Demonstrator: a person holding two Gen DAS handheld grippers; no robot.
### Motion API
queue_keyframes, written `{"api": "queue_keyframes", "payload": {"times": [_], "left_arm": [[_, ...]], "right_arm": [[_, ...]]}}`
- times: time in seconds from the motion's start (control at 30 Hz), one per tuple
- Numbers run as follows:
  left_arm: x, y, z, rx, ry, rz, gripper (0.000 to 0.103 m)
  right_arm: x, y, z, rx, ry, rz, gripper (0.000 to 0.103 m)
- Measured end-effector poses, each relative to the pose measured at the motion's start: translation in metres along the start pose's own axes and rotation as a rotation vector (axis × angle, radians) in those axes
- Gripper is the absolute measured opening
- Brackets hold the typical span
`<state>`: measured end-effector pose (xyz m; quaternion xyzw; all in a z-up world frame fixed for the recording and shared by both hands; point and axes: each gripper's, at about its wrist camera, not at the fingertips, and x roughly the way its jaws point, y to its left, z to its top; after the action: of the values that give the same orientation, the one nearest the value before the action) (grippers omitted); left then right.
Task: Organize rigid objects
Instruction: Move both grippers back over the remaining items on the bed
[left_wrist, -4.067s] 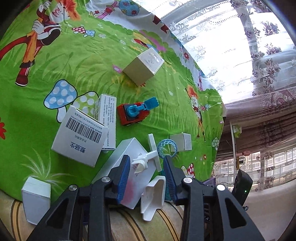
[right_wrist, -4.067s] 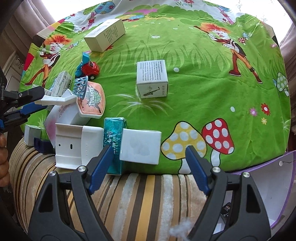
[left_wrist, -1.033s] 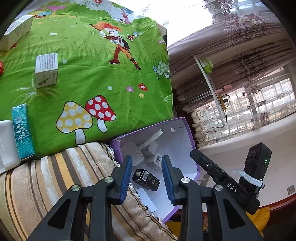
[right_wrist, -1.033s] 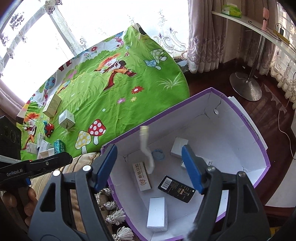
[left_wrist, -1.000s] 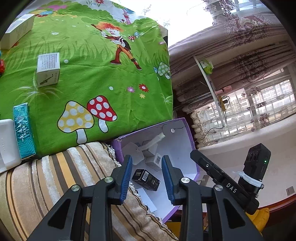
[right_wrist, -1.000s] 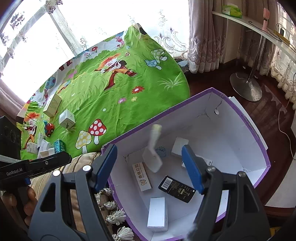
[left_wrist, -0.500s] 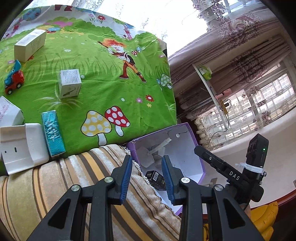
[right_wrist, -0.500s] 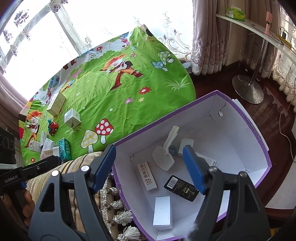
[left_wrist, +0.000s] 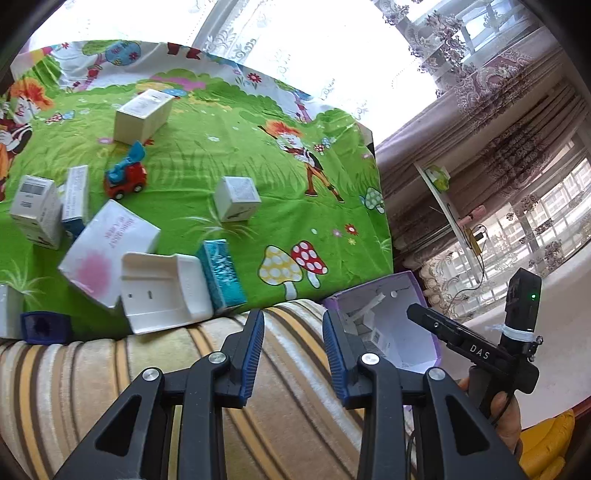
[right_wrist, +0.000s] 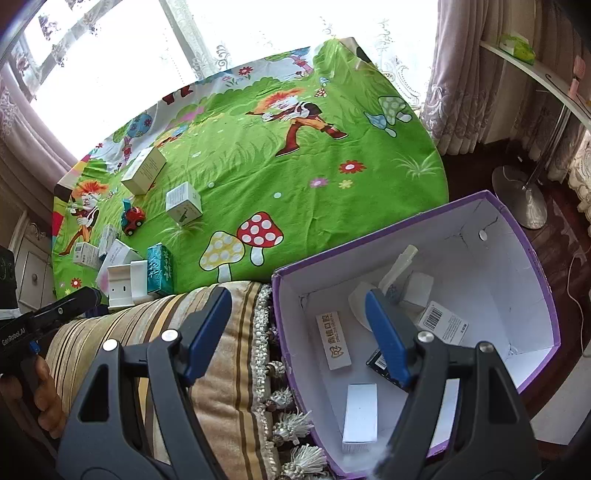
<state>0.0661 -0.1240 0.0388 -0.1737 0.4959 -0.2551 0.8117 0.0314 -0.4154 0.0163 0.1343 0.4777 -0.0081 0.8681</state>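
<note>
Your left gripper (left_wrist: 291, 345) hangs over the striped cushion (left_wrist: 110, 376), its jaws set narrow with nothing between them. Starting at your far left on the green cartoon sheet (left_wrist: 258, 155), a white barcode box (left_wrist: 35, 210) stands just beside a slimmer white and blue box (left_wrist: 75, 199). Nearer the cushion sits a small dark blue piece (left_wrist: 44, 326), partly on the sheet's edge. Next comes a tilted white box with a pink blotch (left_wrist: 107, 247), and the white plastic holder (left_wrist: 162, 291) leans against it, overlapping its lower corner. The teal box (left_wrist: 221, 275) touches the holder's right side. Farther back, the red toy truck (left_wrist: 123, 179) stands near the long white box (left_wrist: 142, 114), and the white cube box (left_wrist: 236, 197) sits alone, well apart from the cluster.

Right of the cushion stands the purple box (right_wrist: 532, 258), open at the top. Inside it lie a white strip box with red characters (right_wrist: 334, 341), a plain white carton (right_wrist: 360, 411), a dark barcode box (right_wrist: 378, 360) partly hidden by your jaw, a white barcode box (right_wrist: 441, 321), a small white cube (right_wrist: 419, 288) and a white scoop-shaped piece (right_wrist: 397, 267) leaning on the back wall.

Your right gripper (right_wrist: 297, 328) straddles the box's near left corner, jaws spread wide and gripping nothing.
</note>
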Motion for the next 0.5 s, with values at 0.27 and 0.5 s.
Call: {"api": "queue_keyframes", "payload": {"times": [0.27, 0.5], "left_arm": [[-0.04, 0.053, -0.013, -0.053, -0.038, 0.116, 0.035], [-0.067, 0.087, -0.018, -0.088, -0.068, 0.195, 0.035]], "right_arm": [[0.008, 0.03, -0.001, -0.054, 0.031, 0.044, 0.078], [0.018, 0.06, -0.003, -0.125, 0.066, 0.067, 0.078]]}}
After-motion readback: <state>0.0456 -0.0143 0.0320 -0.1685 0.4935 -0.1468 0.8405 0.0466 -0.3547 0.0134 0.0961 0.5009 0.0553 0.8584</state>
